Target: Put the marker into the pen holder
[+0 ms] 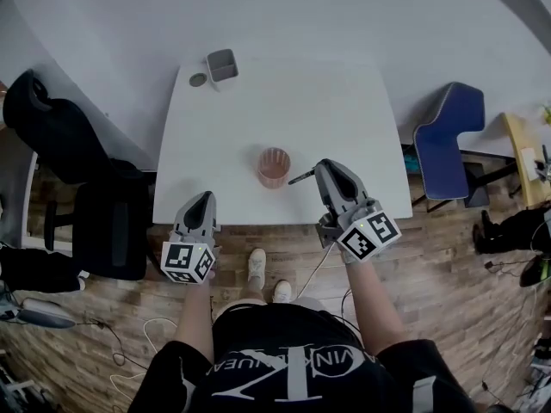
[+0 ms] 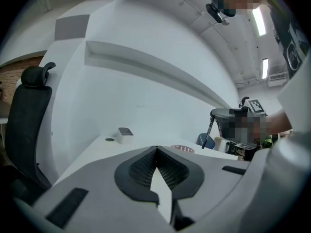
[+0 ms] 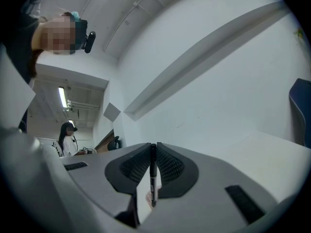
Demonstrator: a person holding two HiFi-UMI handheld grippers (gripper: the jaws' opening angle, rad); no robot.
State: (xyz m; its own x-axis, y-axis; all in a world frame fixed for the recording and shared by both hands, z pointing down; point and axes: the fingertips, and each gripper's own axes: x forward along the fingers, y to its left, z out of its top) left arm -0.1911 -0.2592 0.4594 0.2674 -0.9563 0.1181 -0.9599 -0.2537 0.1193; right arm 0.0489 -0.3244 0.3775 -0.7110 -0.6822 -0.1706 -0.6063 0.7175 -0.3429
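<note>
Marker: a slim dark marker (image 3: 153,174) is pinched between the jaws and lies along the pads. From the left gripper view it hangs close to upright, with its lower end free.
Where it is: in the air over the near part of the table, just beside the pen holder on its right. It is not yet over the mouth.
Right gripper: the right gripper (image 1: 319,171) is clamped on the marker, nose raised a little.
Pen holder: a pinkish cup (image 1: 274,167) stands upright near the front edge with nothing steadying it. I cannot tell whether it holds anything.
Left gripper: the left gripper (image 2: 155,148) has its jaws together and holds nothing. It hovers at the table's near edge, apart from the cup.
Table: a white top (image 1: 327,119) carries a grey box (image 1: 222,65) and a small round thing (image 1: 197,80) at the far corner, well apart from the work.
Surroundings: a black office chair (image 1: 52,127) stands to the left and a blue chair (image 1: 448,136) to the right.
Risk, tipping: the lower end could catch the rim if it is lowered before it is centred, and the light cup may topple.
Risk, miss: letting go while off to the side would drop the marker onto the table, where it could roll off.
Risk, slip: the narrow grip may let the marker swing.
</note>
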